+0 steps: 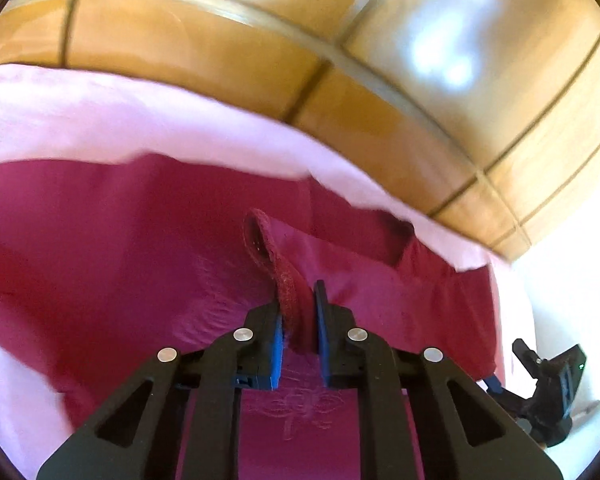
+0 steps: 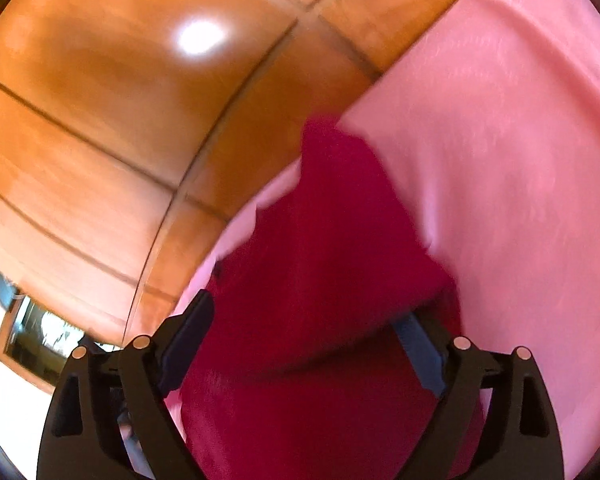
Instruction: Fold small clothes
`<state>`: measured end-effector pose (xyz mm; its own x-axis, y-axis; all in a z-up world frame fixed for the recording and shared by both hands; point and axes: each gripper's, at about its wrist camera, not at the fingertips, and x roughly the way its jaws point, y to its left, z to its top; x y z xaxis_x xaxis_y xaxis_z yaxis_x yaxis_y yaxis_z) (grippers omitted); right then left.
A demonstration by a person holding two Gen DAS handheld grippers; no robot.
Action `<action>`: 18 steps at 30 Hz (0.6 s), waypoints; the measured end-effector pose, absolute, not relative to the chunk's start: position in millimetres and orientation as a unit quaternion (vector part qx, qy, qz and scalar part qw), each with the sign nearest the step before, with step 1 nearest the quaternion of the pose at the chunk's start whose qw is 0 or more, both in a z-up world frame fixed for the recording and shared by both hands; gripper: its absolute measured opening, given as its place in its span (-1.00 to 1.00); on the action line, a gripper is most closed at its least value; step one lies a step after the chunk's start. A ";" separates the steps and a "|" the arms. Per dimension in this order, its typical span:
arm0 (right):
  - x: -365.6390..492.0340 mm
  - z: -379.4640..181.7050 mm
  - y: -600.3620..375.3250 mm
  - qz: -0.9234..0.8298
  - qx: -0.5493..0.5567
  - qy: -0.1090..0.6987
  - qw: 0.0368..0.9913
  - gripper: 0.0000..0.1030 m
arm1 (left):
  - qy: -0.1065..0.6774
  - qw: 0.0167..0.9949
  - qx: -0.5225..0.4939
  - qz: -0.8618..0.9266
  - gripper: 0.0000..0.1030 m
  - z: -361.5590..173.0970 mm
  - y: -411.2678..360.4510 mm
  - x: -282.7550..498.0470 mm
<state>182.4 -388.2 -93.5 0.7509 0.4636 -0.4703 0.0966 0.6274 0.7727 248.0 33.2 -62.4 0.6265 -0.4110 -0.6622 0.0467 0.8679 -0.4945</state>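
Left gripper (image 1: 299,312) up close, blue pads pinching a ribbed hem strip of the dark red garment (image 1: 148,240), the strip looping up beyond the fingertips. A faint embroidered motif (image 1: 296,404) shows on the cloth just under the fingers. Right gripper (image 2: 312,320) spread wide, red fabric bunched between its fingers; whether it grips, I cannot tell. The garment lies on a pink sheet (image 1: 100,120), which borders it on the far side and to the right. Beyond the sheet's far edge, wooden panelling (image 1: 220,48). All rather blurred.
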 end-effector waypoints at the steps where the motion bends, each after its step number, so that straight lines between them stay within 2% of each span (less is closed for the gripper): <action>1: 185.5 -100.4 -388.2 0.108 0.422 0.343 0.832 0.74 | 0.410 0.877 -0.220 -0.123 -0.76 -62.5 37.6 246.6; 8: 160.4 -92.2 -363.6 0.159 0.360 0.389 0.833 0.76 | 0.444 0.880 -0.147 -0.079 -0.76 -91.8 35.1 251.4; 14: 181.1 -39.2 -345.1 0.194 0.286 0.359 0.867 0.75 | 0.373 0.914 -0.123 -0.104 -0.76 -51.5 22.7 238.0; 18: 243.1 -38.1 -325.8 0.176 0.246 0.380 0.874 0.67 | 0.354 0.924 -0.099 -0.109 -0.76 -38.7 18.9 235.4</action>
<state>243.1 -325.8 -38.1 0.6489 0.4954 -0.5775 -0.1213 0.8167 0.5642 235.4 18.9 -38.7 0.7257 -0.2707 -0.6325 0.1311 0.9569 -0.2592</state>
